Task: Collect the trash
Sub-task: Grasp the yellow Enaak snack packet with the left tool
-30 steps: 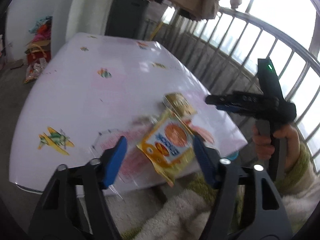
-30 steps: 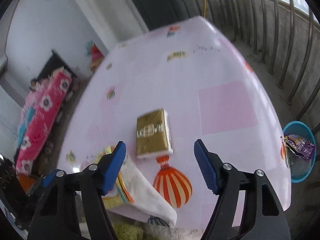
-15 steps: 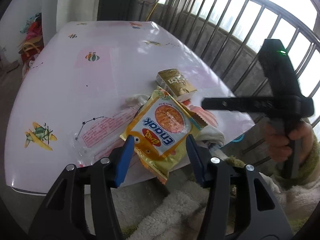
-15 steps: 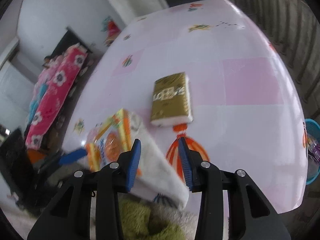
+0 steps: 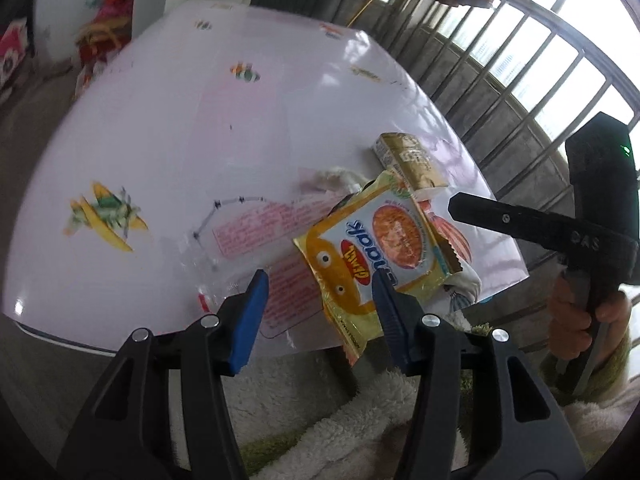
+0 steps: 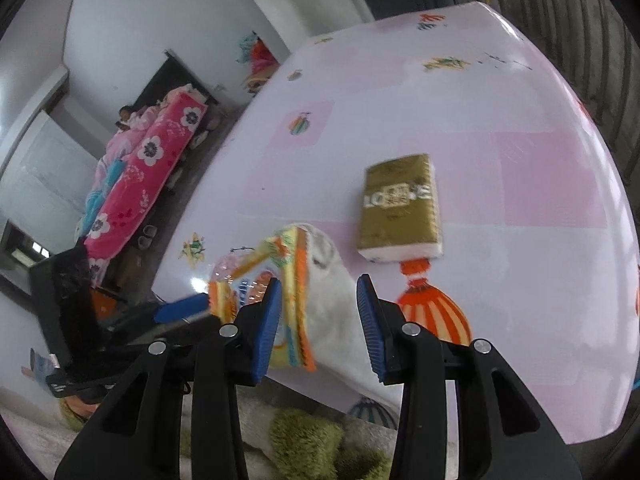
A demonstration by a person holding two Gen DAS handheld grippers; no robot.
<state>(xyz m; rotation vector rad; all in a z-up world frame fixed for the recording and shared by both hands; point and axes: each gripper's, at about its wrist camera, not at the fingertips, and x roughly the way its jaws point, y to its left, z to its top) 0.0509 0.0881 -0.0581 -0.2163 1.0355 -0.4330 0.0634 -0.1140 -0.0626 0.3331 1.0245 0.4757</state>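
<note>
A yellow snack wrapper [image 5: 384,248] lies at the near edge of the pink table [image 5: 200,128], partly over a crumpled white tissue [image 5: 340,178]. My left gripper [image 5: 320,304] is open around the wrapper's near end; its right finger overlaps the wrapper. A clear plastic wrapper with red print [image 5: 256,232] lies flat to the left. A gold tissue pack [image 5: 408,160] lies behind. In the right wrist view my right gripper [image 6: 318,320] is open, its fingers either side of the wrapper's edge [image 6: 296,280] and the tissue [image 6: 332,276]. The gold pack [image 6: 400,204] lies beyond.
A metal railing [image 5: 520,92] runs along the table's right side. A bed with a pink floral quilt [image 6: 136,172] stands in the room to the left. The table edge [image 5: 80,344] is close to me, with fleece clothing [image 5: 340,432] below it.
Both grippers narrowed from wide open and closed in on the snack wrapper. The left one moved forward and now overlaps the wrapper's near end. The right one swung left toward wrapper and tissue.
</note>
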